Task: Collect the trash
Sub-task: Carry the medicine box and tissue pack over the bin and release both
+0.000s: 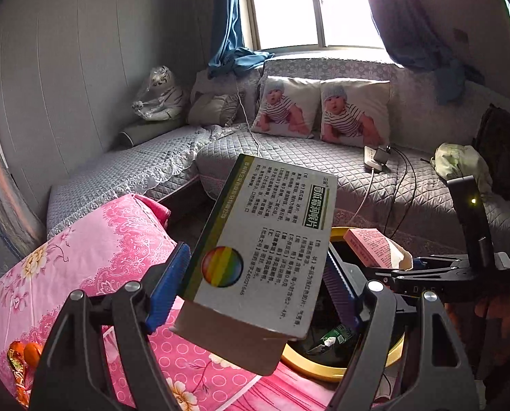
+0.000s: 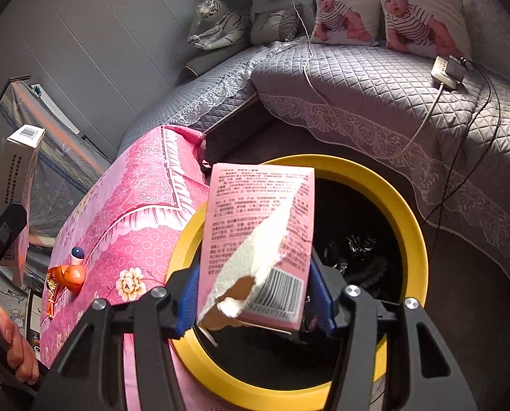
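The left wrist view shows the left claw (image 1: 255, 281) clenched on a grey medicine box (image 1: 262, 243), its blue pads pressing both long sides; the box tilts up over the edge of the pink floral cloth (image 1: 94, 250) and partly over the yellow-rimmed trash bin (image 1: 309, 366). This view alone shows scraps lying inside the bin, one with green print. The box's face carries black Chinese print, a green title bar and a rainbow-coloured disc near its lower end.

The right wrist view shows the right claw (image 2: 255, 294) grasping a pink carton (image 2: 258, 246) directly above the bin's (image 2: 409, 212) dark opening. The carton's front is torn, baring white fibre and brown card, with a barcode beside the tear. Only this view shows the orange toy (image 2: 71, 275) on the cloth (image 2: 135, 205) and the whole ring of the bin's rim.

In the left view the medicine box hides most of the bin. The bin's depth is too dark to make out in the right view. The print on both boxes is too small to read.
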The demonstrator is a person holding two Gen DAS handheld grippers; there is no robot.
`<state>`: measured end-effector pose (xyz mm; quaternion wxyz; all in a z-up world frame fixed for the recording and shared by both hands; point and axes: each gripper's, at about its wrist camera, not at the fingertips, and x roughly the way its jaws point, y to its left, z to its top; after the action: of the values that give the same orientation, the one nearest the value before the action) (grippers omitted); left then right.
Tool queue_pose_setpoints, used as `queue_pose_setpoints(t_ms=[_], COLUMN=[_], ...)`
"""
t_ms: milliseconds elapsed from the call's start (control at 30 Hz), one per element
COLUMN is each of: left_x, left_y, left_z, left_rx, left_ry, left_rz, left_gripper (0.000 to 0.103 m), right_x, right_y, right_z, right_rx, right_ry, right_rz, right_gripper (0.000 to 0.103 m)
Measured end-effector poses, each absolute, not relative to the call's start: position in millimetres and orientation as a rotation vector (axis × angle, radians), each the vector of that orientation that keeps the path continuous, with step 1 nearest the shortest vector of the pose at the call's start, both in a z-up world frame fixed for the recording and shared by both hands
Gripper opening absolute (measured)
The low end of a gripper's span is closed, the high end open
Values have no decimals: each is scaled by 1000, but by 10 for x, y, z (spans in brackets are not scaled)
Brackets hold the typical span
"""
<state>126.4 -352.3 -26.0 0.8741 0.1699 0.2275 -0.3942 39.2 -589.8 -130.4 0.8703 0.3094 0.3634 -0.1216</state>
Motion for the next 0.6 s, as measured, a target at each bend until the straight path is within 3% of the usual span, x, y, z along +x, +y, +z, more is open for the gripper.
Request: queue_pose_setpoints(t_ms=[300,433,600], left_x=[1379,1480,1679], left_y=[-3916,-3963,-3831], left_z=[-521,-582,-651], left_rx=[374,333,256], left_ry=[495,536,613], left_rz=[-837,-825,-782], left_gripper=[74,89,94], right_x=[297,208,22], right_y=[-6073,-6109,-6120], right_z=[-1388,-1359,-1253], right_rx=[667,665,649], right_ry=[762,759,724], right_rz=[-304,-344,-372], right_gripper=[55,59,69])
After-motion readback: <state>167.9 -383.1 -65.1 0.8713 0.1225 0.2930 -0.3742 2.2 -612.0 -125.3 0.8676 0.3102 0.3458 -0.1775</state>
